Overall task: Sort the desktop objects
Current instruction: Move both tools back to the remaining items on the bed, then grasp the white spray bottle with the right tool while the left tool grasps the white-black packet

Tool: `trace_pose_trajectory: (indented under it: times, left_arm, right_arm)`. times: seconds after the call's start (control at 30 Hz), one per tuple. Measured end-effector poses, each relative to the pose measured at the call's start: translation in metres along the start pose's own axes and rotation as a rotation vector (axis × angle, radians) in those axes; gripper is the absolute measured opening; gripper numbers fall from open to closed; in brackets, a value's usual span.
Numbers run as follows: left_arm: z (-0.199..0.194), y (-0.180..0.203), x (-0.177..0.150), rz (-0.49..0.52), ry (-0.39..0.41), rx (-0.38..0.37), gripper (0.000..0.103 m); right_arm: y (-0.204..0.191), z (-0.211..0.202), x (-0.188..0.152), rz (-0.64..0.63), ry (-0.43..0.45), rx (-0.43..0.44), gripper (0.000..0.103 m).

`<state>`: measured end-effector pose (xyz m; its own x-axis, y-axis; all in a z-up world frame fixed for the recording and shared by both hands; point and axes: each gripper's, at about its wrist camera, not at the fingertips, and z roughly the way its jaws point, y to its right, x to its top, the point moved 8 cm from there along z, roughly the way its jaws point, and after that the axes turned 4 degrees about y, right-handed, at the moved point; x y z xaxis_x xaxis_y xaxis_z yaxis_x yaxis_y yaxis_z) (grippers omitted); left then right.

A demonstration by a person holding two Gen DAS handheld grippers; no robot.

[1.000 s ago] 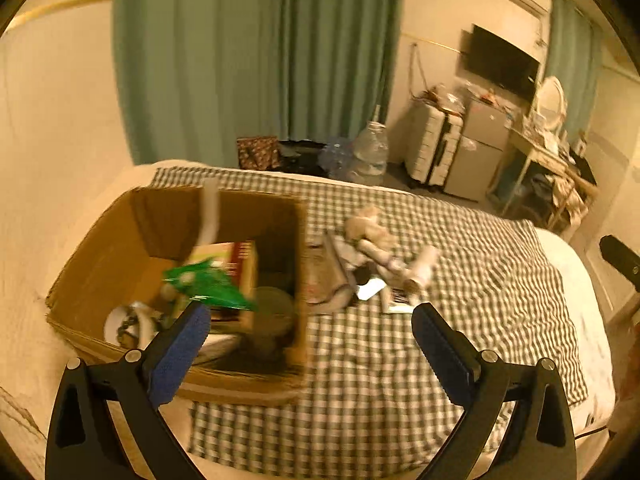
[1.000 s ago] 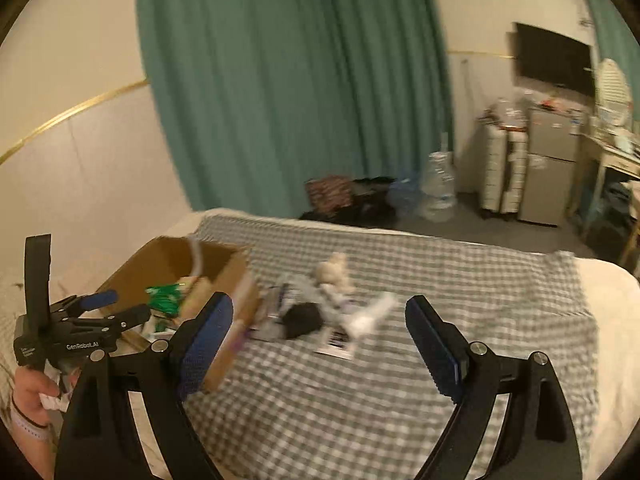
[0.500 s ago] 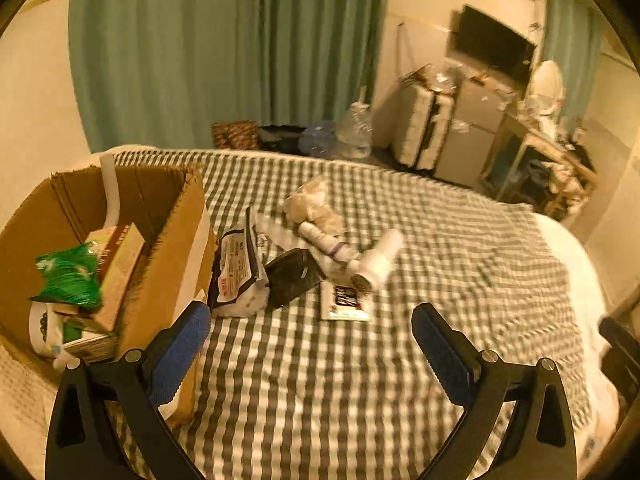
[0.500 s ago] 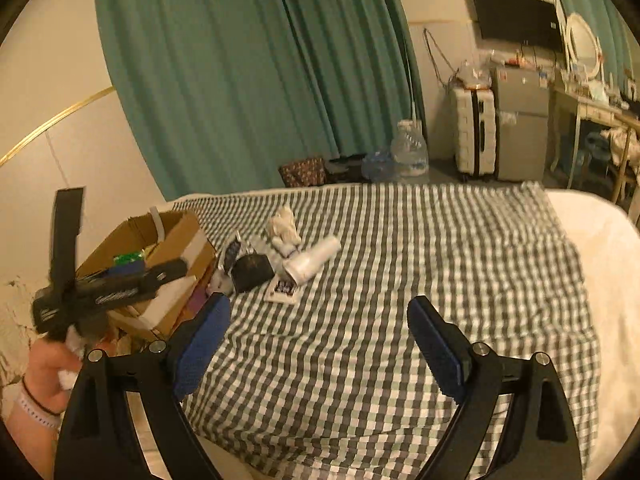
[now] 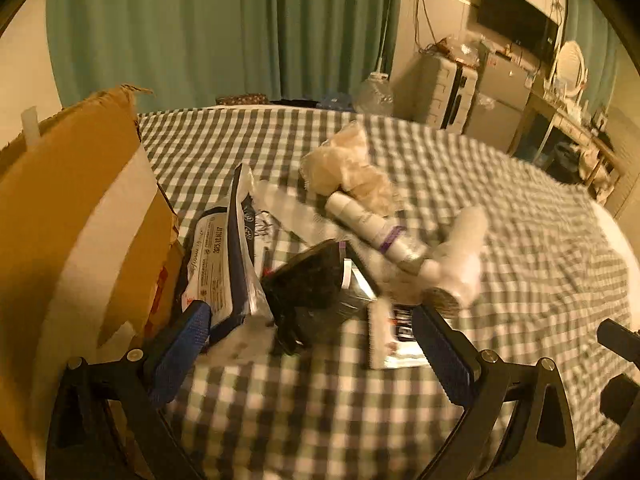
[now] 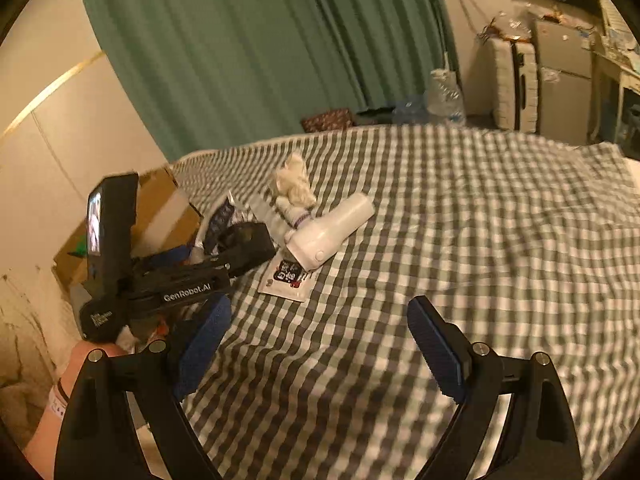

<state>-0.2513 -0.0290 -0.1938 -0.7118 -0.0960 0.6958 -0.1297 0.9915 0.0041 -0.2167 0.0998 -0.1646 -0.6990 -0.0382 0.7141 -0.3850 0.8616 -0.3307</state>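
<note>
We note the left tongs [image 5: 310, 338] spread wide, nothing between the blue pads, low over a pile on the checked bedspread [image 6: 460, 208]: a black pouch [image 5: 310, 280], a printed packet [image 5: 224, 256], a white bottle [image 5: 460, 256] and a flat sachet [image 5: 394, 334]. The cardboard box [image 5: 68, 216] stands just beside the pile. Right tongs [image 6: 318, 344] also spread, empty, over bare cloth.

Dim amber light, fisheye motion blur
</note>
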Motion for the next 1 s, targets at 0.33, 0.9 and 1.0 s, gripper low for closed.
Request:
trace_pose_trajectory:
  times: [0.33,0.9,1.0]
  left_arm:
    - [0.006,-0.040,0.007,0.023,0.016,0.018,0.085]
    - [0.033,-0.093,-0.004,-0.010,-0.053,0.127,0.041]
    - [0.033,-0.089,-0.004,-0.012,-0.058,0.121,0.041]
  right_arm:
    - [0.004,0.050,-0.008,0.027,-0.075,0.014,0.090]
    - [-0.021,0.118,0.034,0.044,-0.081,0.007,0.090]
    - [-0.017,0.139,0.033,0.063,-0.107,-0.054,0.065]
